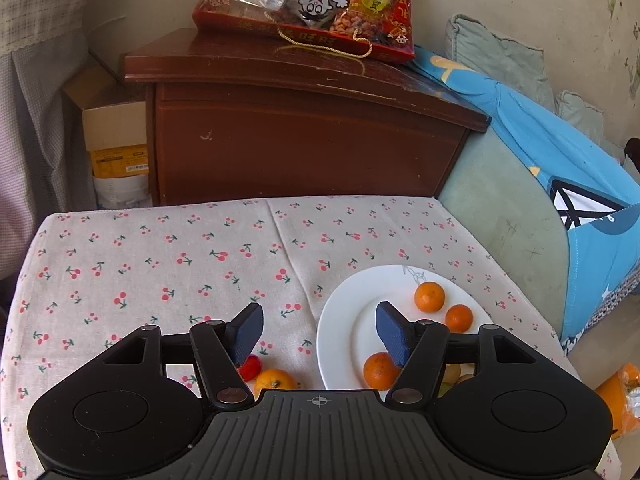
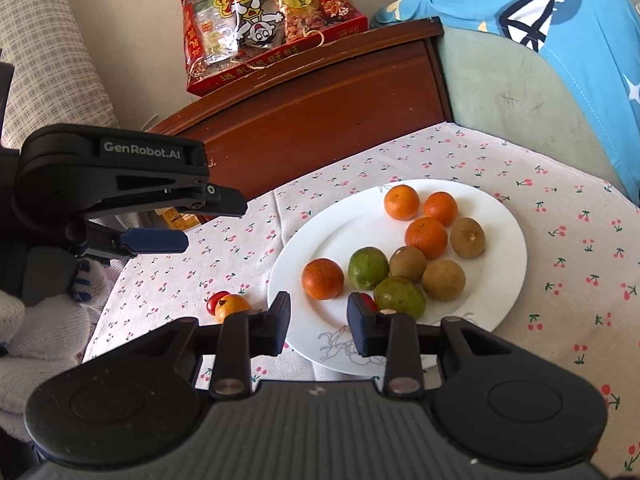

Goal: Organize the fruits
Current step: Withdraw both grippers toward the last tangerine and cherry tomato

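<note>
Here both tongs, left (image 1: 319, 332) and right (image 2: 319, 322), gape empty; snack bag (image 2: 260, 24) tops cabinet (image 2: 320, 112).

Black tongs (image 2: 319, 326) with blue pads (image 2: 154, 240) (marked GenRobot.AI), white knit glove (image 2: 36, 332).

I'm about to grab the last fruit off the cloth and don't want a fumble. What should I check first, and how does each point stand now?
1. Left gripper open, nothing held: ok.
2. Right gripper open, nothing held: ok.
3. Orange on the tablecloth, outside the plate: not ok, awaiting pickup.
4. Small red fruit beside that orange, possibly touching: cannot tell.
5. Free space on the plate's left side: ok.
6. Left gripper centred over the orange: not ok, the orange sits low, near the left finger.
</note>
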`<state>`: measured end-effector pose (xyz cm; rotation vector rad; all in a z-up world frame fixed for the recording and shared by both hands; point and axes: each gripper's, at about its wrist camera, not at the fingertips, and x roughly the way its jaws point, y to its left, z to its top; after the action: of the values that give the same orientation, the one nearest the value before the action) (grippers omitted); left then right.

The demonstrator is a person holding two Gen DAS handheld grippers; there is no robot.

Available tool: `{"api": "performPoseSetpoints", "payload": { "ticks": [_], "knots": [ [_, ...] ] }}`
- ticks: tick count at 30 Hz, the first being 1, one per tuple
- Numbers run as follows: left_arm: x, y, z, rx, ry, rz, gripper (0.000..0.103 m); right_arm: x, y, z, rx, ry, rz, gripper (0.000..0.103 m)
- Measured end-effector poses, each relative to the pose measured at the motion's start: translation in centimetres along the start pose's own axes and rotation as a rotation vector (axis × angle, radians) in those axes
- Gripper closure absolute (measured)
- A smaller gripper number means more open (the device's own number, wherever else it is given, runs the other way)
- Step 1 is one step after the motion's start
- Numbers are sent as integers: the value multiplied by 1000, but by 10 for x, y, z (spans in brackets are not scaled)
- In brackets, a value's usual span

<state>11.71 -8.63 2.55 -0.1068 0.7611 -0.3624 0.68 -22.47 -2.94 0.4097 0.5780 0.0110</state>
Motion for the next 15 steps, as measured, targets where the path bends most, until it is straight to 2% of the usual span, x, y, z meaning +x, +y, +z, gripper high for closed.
{"api": "performPoseSetpoints", "payload": {
  "ticks": [9,12,15],
  "knots": [
    [-28,31,-3,-28,-8,59,40,0,14,-6,-61,16,41,70],
    [-32,41,-8,-47,-12,58,33,3,18,-9,-75,26,58,70],
    [-33,50,-13,-58,-11,80,32,7,24,-12,-93,37,74,70]
  ]
}}
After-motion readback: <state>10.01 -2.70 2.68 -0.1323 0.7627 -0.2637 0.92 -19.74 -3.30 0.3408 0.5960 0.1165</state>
